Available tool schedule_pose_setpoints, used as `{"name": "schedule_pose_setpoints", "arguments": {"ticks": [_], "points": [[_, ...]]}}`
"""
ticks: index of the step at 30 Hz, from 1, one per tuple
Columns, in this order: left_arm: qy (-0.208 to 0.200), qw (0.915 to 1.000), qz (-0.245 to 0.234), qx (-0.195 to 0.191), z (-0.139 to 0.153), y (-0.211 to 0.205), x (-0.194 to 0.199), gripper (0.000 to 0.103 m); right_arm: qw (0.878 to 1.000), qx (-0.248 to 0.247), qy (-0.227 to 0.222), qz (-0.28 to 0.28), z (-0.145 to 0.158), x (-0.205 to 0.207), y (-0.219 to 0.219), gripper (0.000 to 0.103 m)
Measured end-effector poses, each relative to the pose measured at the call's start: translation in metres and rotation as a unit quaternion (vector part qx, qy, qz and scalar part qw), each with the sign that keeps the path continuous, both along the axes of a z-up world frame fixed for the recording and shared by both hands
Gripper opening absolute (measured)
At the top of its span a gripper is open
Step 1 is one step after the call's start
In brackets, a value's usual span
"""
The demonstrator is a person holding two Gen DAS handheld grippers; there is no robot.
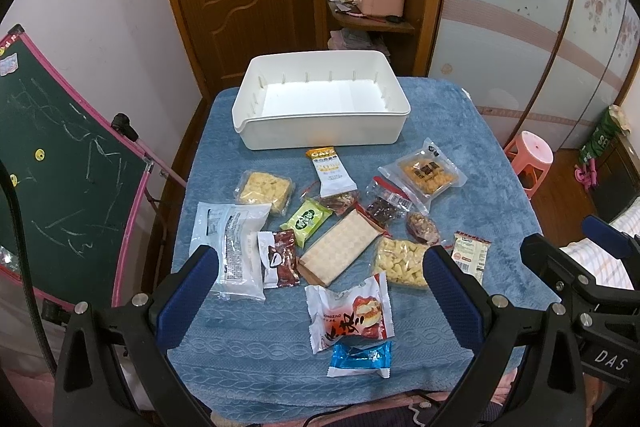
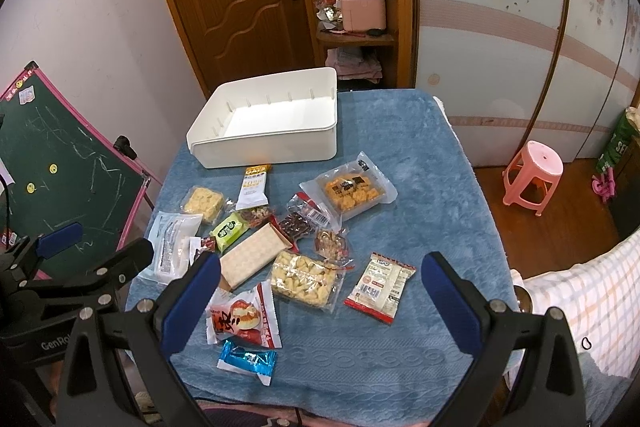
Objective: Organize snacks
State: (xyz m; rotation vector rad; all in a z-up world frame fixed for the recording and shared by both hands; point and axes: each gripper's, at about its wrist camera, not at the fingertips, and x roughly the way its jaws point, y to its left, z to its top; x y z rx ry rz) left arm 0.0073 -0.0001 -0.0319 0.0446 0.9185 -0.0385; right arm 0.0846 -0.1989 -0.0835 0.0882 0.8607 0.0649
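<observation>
Nothing is sitting in the white bin [image 1: 320, 131] yet; it is standing empty at the far edge of the table [image 1: 480, 155], so I am judging the sorting as not begun. All the snacks are lying loose on the blue cloth between the bin and me: the cracker pack [image 1: 340, 253] in the middle, the red-and-white pastry packet [image 1: 348, 313] and the blue wrapper [image 1: 360, 359] toward the near edge, the barcode packet [image 2: 380, 285] toward the right. I am holding my left gripper [image 1: 320, 291] and right gripper [image 2: 320, 295] wide apart above the near edge, gripping nothing.
</observation>
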Motion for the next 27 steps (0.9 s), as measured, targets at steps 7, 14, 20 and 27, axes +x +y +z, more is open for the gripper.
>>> {"name": "schedule_pose_setpoints", "arguments": {"ticks": [7, 14, 20, 27], "points": [[-0.023, 0.9997, -0.011, 0.001, 0.005, -0.006, -0.013, 0.101, 1.000, 0.000, -0.023, 0.019, 0.004, -0.010, 0.009, 0.101], [-0.021, 0.9996, -0.022, -0.002, 0.015, -0.009, -0.016, 0.101, 0.998, -0.022, -0.056, 0.029, 0.014, -0.020, 0.017, 0.101], [0.005, 0.9991, -0.032, -0.027, 0.011, -0.004, 0.005, 0.100, 0.998, -0.020, -0.048, 0.036, 0.008, -0.020, 0.014, 0.101], [-0.003, 0.9994, -0.035, 0.009, -0.007, 0.007, 0.026, 0.100, 0.999, -0.033, -0.010, 0.022, -0.009, 0.014, -0.022, 0.101]]}}
